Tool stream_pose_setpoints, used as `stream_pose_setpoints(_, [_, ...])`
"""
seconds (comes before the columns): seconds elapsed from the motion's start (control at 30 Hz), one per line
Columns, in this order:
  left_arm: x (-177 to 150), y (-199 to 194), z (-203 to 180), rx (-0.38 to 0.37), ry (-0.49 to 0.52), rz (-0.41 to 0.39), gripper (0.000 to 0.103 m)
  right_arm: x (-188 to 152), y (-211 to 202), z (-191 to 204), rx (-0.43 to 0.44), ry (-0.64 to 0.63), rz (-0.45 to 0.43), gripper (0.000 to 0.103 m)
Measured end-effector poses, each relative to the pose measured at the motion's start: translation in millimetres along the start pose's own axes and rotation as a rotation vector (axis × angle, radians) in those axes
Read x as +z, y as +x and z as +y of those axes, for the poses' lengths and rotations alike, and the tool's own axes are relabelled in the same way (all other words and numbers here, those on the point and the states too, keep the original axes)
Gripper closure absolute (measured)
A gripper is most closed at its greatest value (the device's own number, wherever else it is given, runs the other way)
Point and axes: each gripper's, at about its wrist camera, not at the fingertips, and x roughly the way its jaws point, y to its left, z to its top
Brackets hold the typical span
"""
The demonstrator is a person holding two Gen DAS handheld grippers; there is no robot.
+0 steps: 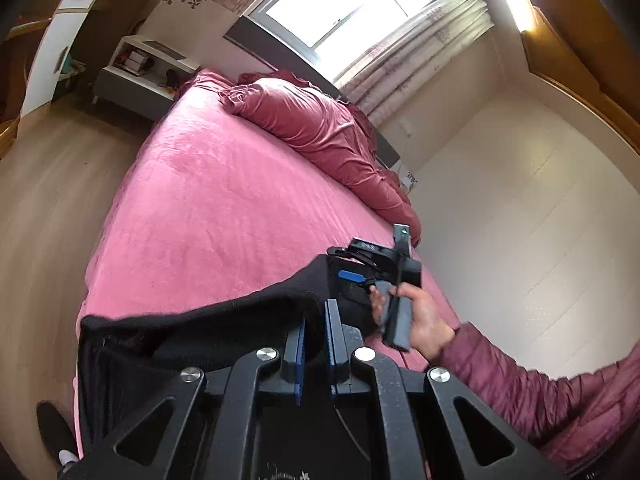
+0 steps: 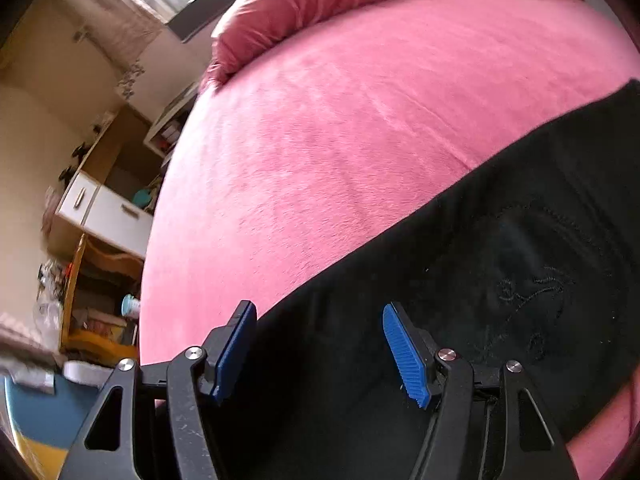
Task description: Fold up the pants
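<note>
Pink bed [image 2: 320, 140] carries the pants [image 2: 500, 240]; my left gripper [image 1: 316, 328] pinches their edge, my right gripper [image 2: 320, 344] gapes just above them.

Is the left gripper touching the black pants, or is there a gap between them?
Touching. In the left wrist view the left gripper has its blue pads closed on a fold of the black pants, with cloth pinched between them.

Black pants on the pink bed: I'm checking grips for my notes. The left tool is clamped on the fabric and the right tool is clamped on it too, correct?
Not quite. The left tool is clamped on the black pants, but the right wrist view shows the right tool open above the fabric, gripping nothing.
</note>
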Motion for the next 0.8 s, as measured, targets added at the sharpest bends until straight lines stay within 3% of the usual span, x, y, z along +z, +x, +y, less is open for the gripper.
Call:
stream_pose_setpoints(0.23, [-8.5,-18.6,-13.3,-0.027,0.04,0.017,0.096,3.1,7.6,-13.5,0.001,0.058,0.02,0.036])
stream_pose_setpoints(0.3, [-10.7,-21.2,-20.2,-0.026,0.057,0.025,0.097,4.9,8.3,-15.1,-0.002,0.069,0.021,0.043])
stream_pose_setpoints(0.37, [-13.4,-25.2,-20.8,-0.023,0.049,0.024,0.097,4.1,6.0,-17.3,-0.04,0.051,0.023,0.081])
stream_pose_setpoints(0.43, [-11.3,-25.7,-17.2,0.024,0.031,0.024,0.097,3.1,2.0,-23.9,-0.041,0.051,0.022,0.091])
stream_pose_setpoints(0.63, [21.5,-27.1,13.4,0.161,-0.099,-0.038,0.097,-5.1,-36.1,-32.2,0.028,0.017,-0.034,0.093])
stream_pose_setpoints(0.8, [77.6,-14.7,38.7,0.263,-0.16,-0.079,0.097,-9.9,-91.8,-35.0,0.154,0.009,-0.126,0.093])
